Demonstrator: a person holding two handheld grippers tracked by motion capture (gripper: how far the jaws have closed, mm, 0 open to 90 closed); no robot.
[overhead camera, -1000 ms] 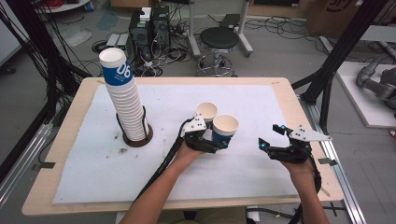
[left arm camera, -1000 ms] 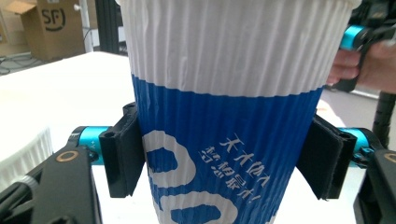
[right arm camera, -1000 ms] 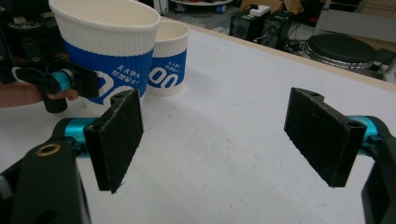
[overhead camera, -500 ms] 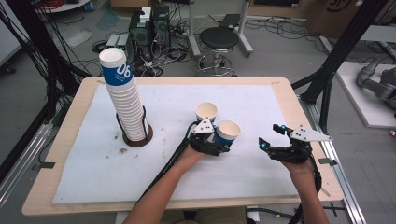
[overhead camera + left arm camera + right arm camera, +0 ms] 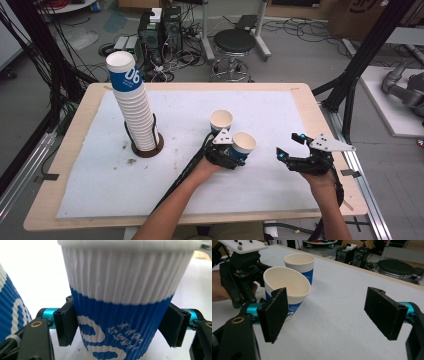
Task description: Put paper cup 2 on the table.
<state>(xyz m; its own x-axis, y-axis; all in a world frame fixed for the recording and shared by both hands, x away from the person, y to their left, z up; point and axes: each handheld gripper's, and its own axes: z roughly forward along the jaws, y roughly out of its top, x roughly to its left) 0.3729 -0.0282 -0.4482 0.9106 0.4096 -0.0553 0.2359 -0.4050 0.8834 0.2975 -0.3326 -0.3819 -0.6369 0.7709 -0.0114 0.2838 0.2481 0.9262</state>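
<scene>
Paper cup (image 5: 120,305) clamped in left gripper (image 5: 231,152), tilted

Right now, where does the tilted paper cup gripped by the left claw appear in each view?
High view: tilted cup right of centre, at the left claw.
Left gripper view: tilted cup in the middle, pads pressing both sides.
Right gripper view: tilted cup at left, partly behind that claw's own left pad.
Shared landmark: the upright cup standing just beyond it.
</scene>
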